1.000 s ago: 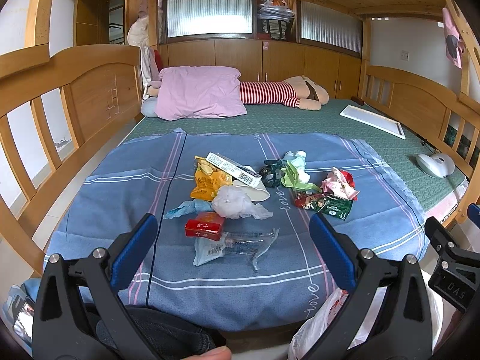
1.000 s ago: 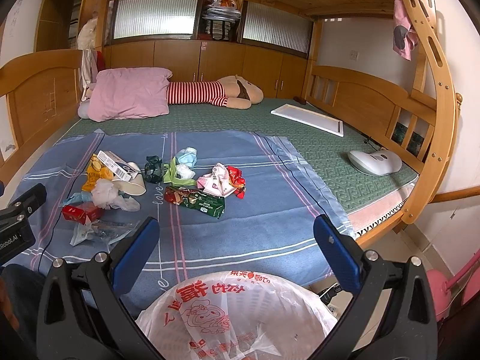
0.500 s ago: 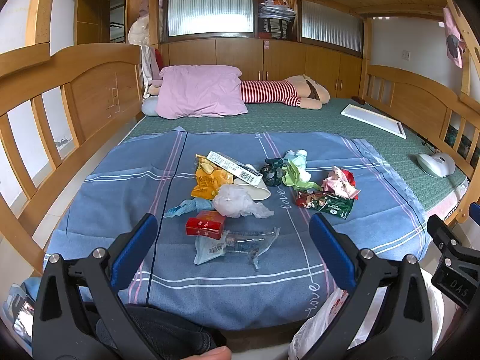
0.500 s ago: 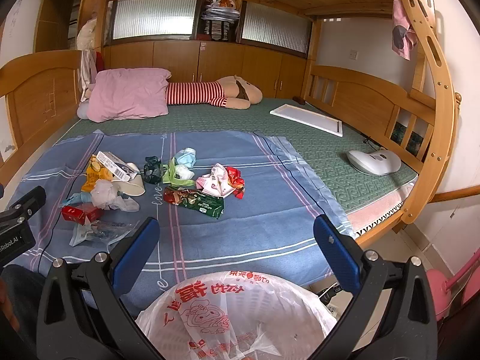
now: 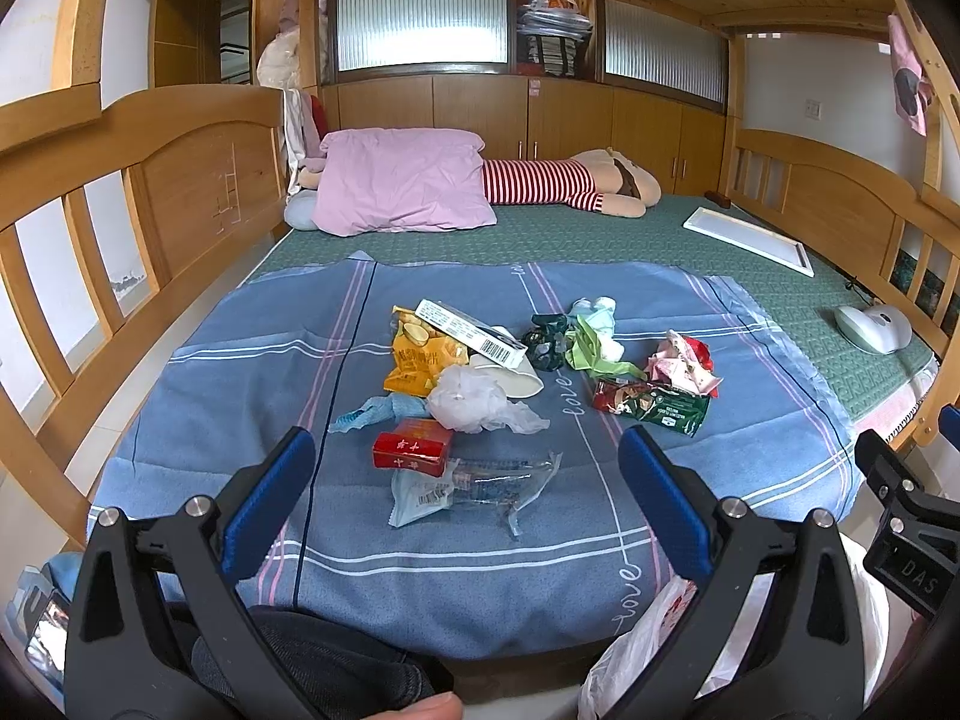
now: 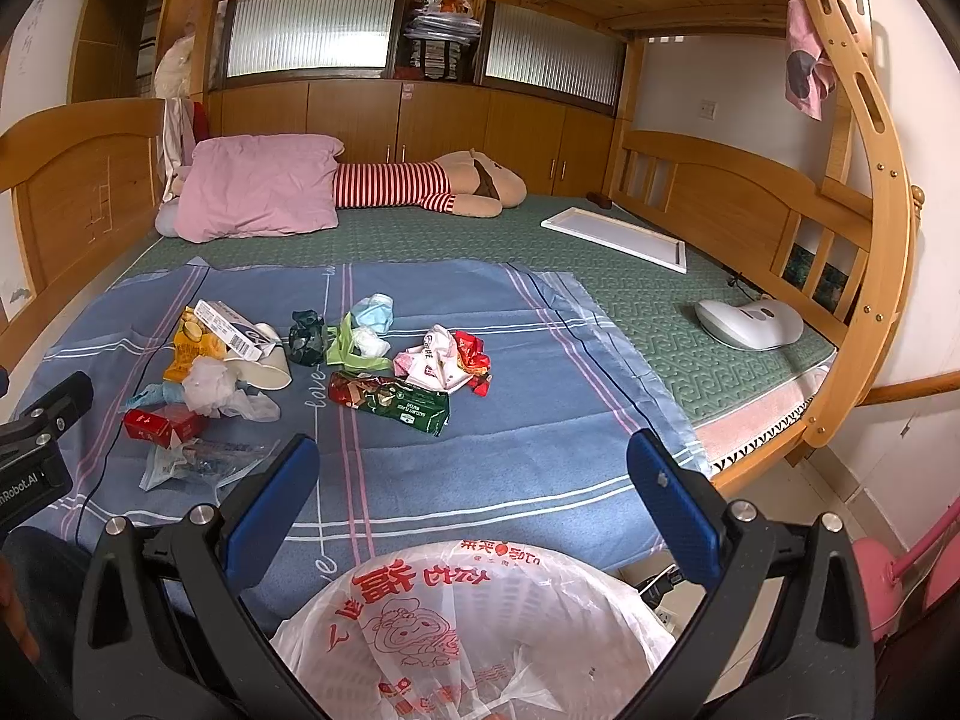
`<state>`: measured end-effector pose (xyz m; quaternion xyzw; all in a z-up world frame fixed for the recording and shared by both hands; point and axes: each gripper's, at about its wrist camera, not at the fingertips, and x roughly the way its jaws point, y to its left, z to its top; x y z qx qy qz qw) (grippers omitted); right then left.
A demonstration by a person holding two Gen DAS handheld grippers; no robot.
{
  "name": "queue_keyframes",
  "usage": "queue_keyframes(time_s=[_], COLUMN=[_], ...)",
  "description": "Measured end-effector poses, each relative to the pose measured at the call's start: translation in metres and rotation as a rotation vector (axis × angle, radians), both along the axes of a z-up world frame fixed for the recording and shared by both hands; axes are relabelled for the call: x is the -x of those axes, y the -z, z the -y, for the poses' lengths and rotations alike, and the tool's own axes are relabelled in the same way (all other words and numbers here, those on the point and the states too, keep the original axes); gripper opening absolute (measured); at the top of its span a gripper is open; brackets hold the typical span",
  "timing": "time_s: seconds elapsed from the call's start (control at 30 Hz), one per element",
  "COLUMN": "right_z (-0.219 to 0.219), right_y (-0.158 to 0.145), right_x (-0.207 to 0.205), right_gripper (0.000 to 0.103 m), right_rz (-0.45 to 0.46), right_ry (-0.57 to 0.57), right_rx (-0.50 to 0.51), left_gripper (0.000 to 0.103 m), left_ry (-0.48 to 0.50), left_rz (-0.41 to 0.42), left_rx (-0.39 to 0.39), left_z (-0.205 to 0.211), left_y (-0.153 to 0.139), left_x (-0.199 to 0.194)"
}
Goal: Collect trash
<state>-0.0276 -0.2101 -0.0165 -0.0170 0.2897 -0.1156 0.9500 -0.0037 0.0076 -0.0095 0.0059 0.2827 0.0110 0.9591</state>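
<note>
1. My left gripper (image 5: 465, 495) hangs over the near edge of the bed, its blue-padded jaws spread wide with nothing between them.
2. My right gripper (image 6: 471, 495) is likewise spread wide and empty, above a white plastic bag with red print (image 6: 474, 630) lining a bin just below it, off the bed's edge.
3. Trash lies scattered on a blue striped blanket (image 5: 240, 372) spread over the green mattress cover (image 5: 600, 234).
4. Nearest the left gripper: a crumpled clear plastic wrapper (image 5: 474, 489), and touching it on the far side, a small red cardboard box (image 5: 413, 447).
5. Behind those: a wad of thin white plastic (image 5: 474, 399), a scrap of light blue tissue (image 5: 372, 411), a yellow snack packet (image 5: 420, 357), and a long white carton with a barcode (image 5: 471, 333) lying across the packet.
6. To the right: a dark green crumpled wrapper (image 5: 545, 341), a light green strip (image 5: 591, 351), a pink-and-red wrapper bundle (image 5: 684, 363), and a flat green-and-red snack pouch (image 5: 651, 405).
7. Farther back, well apart from the trash: a pink pillow (image 5: 402, 180), a plush toy in red-and-white stripes (image 5: 570, 180), a white flat panel (image 5: 750, 237).
</note>
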Motion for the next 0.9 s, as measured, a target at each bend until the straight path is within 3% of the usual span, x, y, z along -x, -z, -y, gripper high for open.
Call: queue_keyframes(time_s=[0.9], right_z=[-0.0005], right_y=[0.0004], right_x=[-0.0002], right_gripper=[0.100], right_rz=[0.000], right_ry=[0.001], right_rx=[0.001], left_gripper=[0.101], left_ry=[-0.004], left_rz=[-0.020], left_rx=[-0.005], left_z=[0.0001], left_y=[0.0084], left_x=[-0.0002])
